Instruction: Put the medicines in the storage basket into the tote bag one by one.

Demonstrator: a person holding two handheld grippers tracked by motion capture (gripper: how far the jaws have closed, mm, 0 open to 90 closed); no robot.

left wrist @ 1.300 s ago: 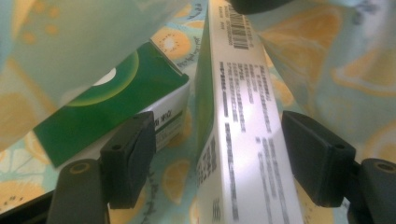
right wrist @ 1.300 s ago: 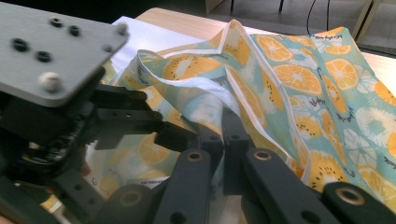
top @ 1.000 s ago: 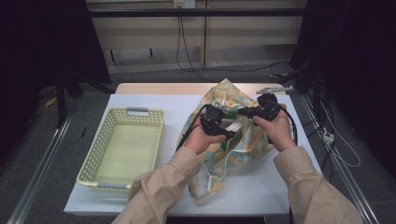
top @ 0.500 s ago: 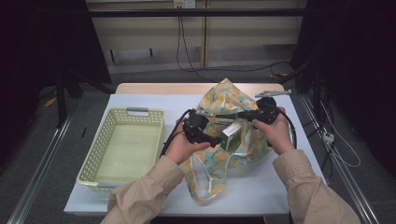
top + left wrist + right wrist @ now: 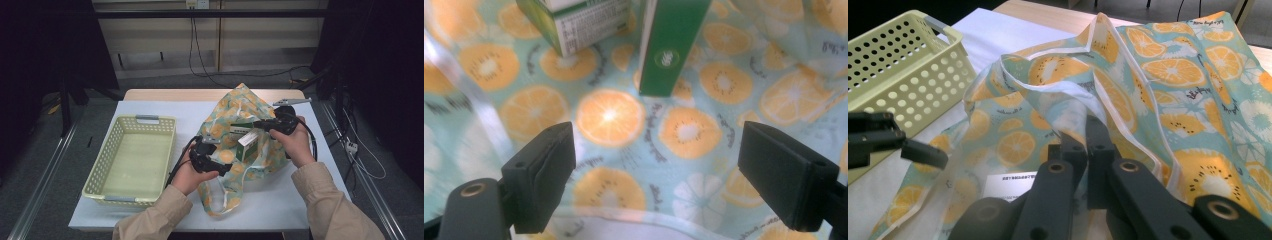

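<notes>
A thin bag printed with orange slices [image 5: 240,107] lies on the white table, its mouth held wide. My right gripper [image 5: 257,123] is shut on the bag's rim and holds it up; in the right gripper view its jaws [image 5: 1080,135] pinch the white-edged fabric [image 5: 1173,75]. My left gripper [image 5: 222,167] stands open at the bag's near side. Its jaws [image 5: 656,170] frame the bag's inside [image 5: 609,117], with nothing between them. Inside stand a dark green box [image 5: 674,45] [image 5: 248,146] and a green carton with a white printed label [image 5: 579,22].
A pale yellow perforated basket [image 5: 172,145] [image 5: 903,60] stands empty left of the bag. The white cover [image 5: 165,107] has bare room behind the basket and in front of the bag. Cables hang off the table's right side.
My left gripper has let go of the bag's rim and moved left and toward the person. The bag's mouth has spread, and the green boxes inside now show.
</notes>
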